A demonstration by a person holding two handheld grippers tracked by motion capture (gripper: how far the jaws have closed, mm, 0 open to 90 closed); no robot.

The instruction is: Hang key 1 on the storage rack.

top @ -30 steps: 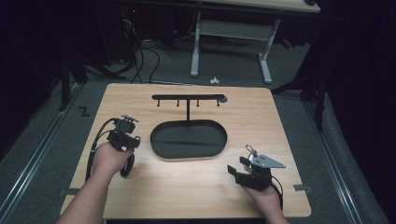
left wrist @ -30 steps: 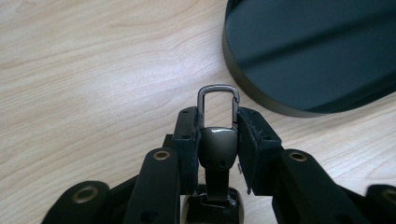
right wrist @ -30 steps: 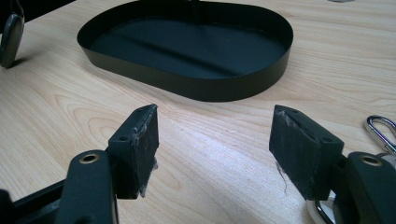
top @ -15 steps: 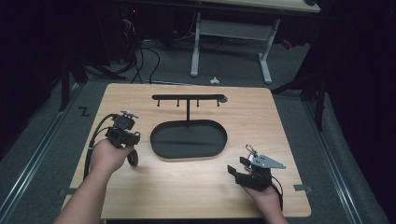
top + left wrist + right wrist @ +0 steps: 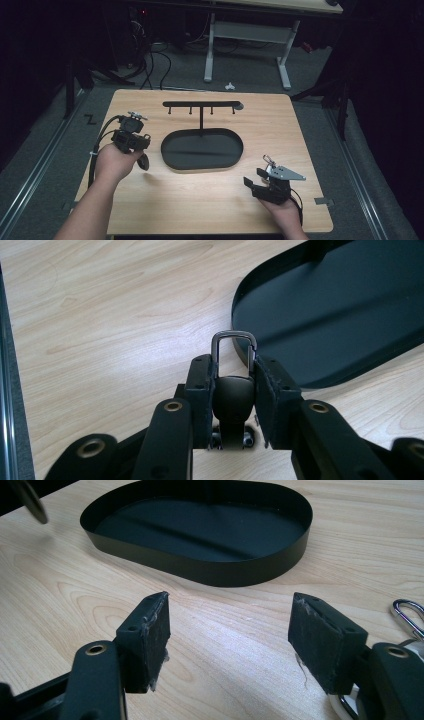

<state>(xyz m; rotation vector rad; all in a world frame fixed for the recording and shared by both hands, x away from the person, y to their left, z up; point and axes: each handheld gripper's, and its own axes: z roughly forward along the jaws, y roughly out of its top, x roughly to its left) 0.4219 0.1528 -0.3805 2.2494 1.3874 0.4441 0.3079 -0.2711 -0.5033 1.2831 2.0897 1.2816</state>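
Note:
A black stand has an oval tray base (image 5: pixel 220 160) and a T-shaped hook bar (image 5: pixel 201 104) above it, at the table's middle. My left gripper (image 5: pixel 140 153) is left of the tray, shut on a black key fob (image 5: pixel 232 400) with a silver carabiner (image 5: pixel 233 346) sticking out past the jaws. The fob (image 5: pixel 143 161) hangs just above the table. My right gripper (image 5: pixel 255 178) stands open near the front right, with nothing between its pads (image 5: pixel 152 630). A silver clip (image 5: pixel 407 614) lies beside its right jaw.
The wooden table (image 5: pixel 300 130) has bare room around the tray (image 5: pixel 210 575) on all sides. The tray's rim (image 5: pixel 260 347) lies just beyond the left gripper's carabiner. Beyond the table stand a white desk frame (image 5: pixel 210 55) and floor cables (image 5: pixel 150 60).
My left gripper has moved slightly forward and right toward the tray, carrying the fob with it. The right gripper has not moved.

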